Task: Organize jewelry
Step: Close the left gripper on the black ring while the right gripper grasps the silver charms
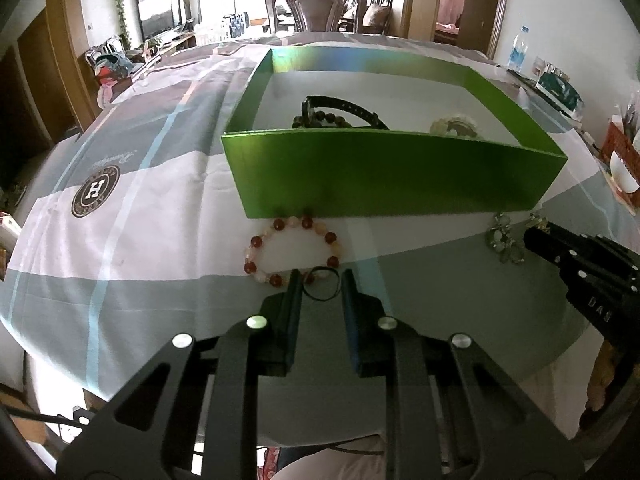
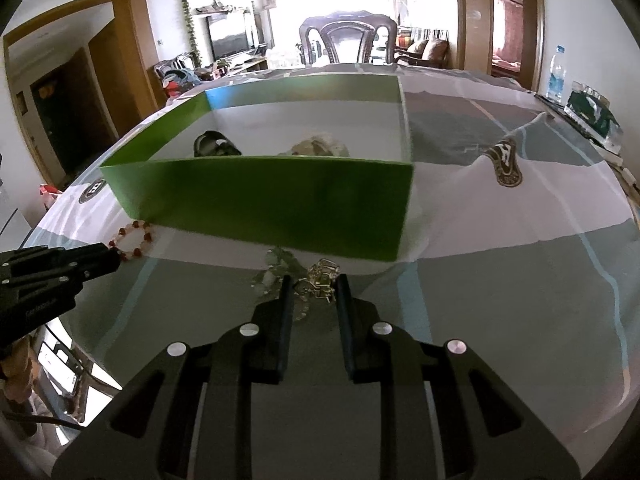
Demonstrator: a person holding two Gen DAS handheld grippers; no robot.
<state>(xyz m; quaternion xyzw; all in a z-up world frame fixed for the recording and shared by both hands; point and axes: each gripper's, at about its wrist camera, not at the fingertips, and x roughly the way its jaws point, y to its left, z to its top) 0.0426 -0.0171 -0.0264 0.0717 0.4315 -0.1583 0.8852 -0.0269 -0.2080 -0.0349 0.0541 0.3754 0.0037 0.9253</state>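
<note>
An open green box (image 1: 392, 168) (image 2: 260, 200) stands on the tablecloth. Inside it lie a black watch (image 1: 344, 106), a dark bead bracelet (image 1: 320, 120) and a pale ornament (image 1: 454, 125). In front of the box lies a red-and-white bead bracelet (image 1: 279, 223) (image 2: 138, 224). My left gripper (image 1: 321, 276) is shut on a thin black ring (image 1: 322, 300) at that bracelet's near edge. To the right, my right gripper (image 2: 314, 280) (image 1: 534, 236) is shut on a small gold ornament (image 2: 322, 274), beside a pale green beaded piece (image 1: 502, 240) (image 2: 276, 264).
The grey, white and blue tablecloth (image 1: 95, 191) carries round logos. A water bottle (image 1: 519, 50) and clutter line the right table edge, with a white bowl (image 1: 624, 172) there. A dark wooden chair (image 1: 316, 4) stands behind the table.
</note>
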